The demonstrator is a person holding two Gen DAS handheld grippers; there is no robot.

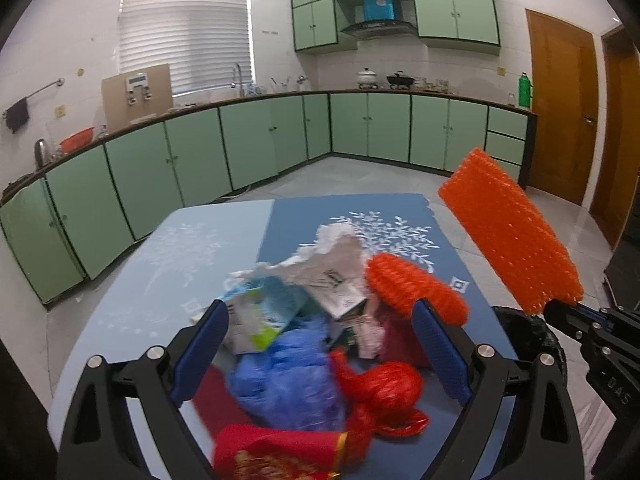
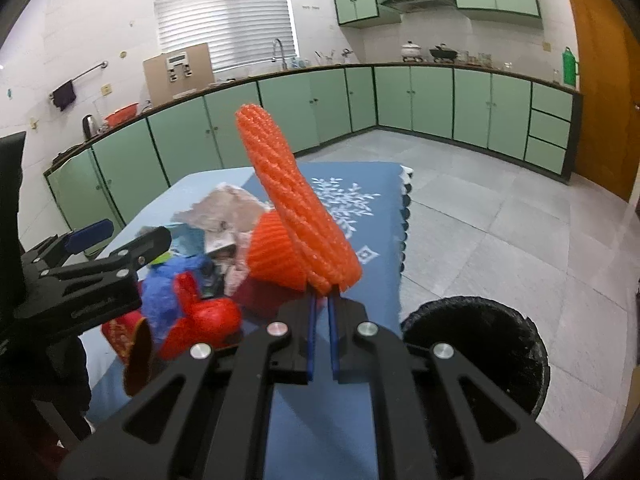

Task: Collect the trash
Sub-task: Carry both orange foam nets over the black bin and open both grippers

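A heap of trash lies on the blue table [image 1: 160,264]: a crumpled paper [image 1: 336,264], a milk carton [image 1: 260,316], a blue plastic bag [image 1: 292,380], a red wrapper [image 1: 384,392], a red pouch [image 1: 276,452] and an orange foam net [image 1: 416,288]. My left gripper [image 1: 320,344] is open, its fingers either side of the heap. My right gripper [image 2: 323,300] is shut on a second orange foam net sleeve [image 2: 296,208], held up above the table's right side; the sleeve also shows in the left wrist view [image 1: 508,228]. A black-lined bin [image 2: 476,348] stands on the floor to the right.
Green kitchen cabinets [image 1: 248,148] run along the far walls, with a wooden door [image 1: 560,104] at the right. Grey tiled floor [image 2: 500,208] lies right of the table. The table's right edge has a scalloped mat border [image 2: 404,216].
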